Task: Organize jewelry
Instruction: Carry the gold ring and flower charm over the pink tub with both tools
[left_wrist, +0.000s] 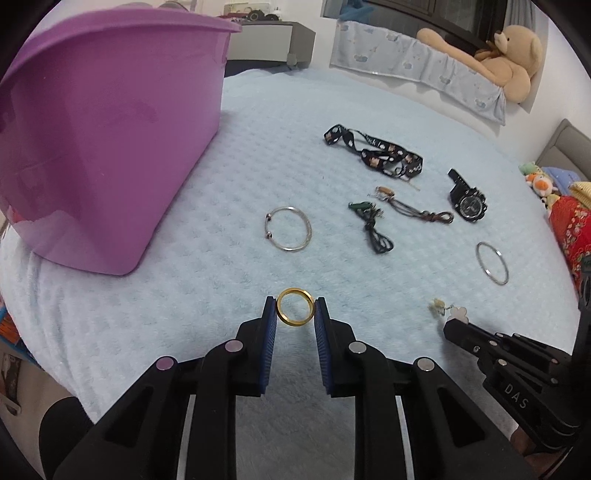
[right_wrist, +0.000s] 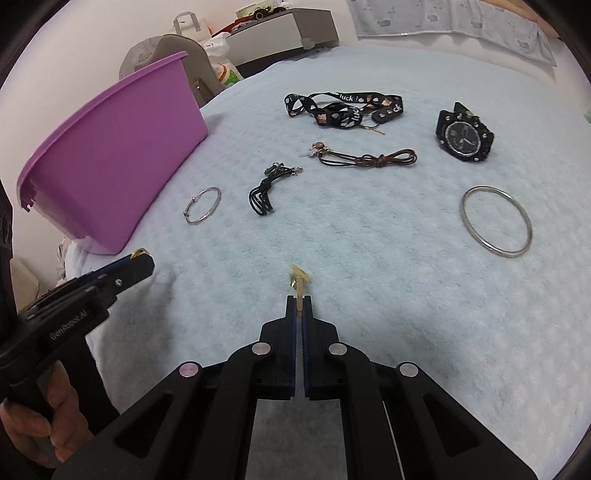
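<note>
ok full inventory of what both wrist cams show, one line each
gold ring: 1, gold, between the left gripper's pads
small clip: 1, pale gold, pinched in the right gripper
bin: 1, purple, on the blanket's left side
blanket: 1, light blue, under everything
open bangle: 1, silver, nearest the bin
closed bangle: 1, silver, right side
watch: 1, black, far right
lanyard: 1, black, printed, far centre
brown cord: 1, below the lanyard
black cord: 1, centre
teddy bear: 1, tan, background
left gripper: 1, black
right gripper: 1, black
hand: 1, holding the left gripper's handle
</note>
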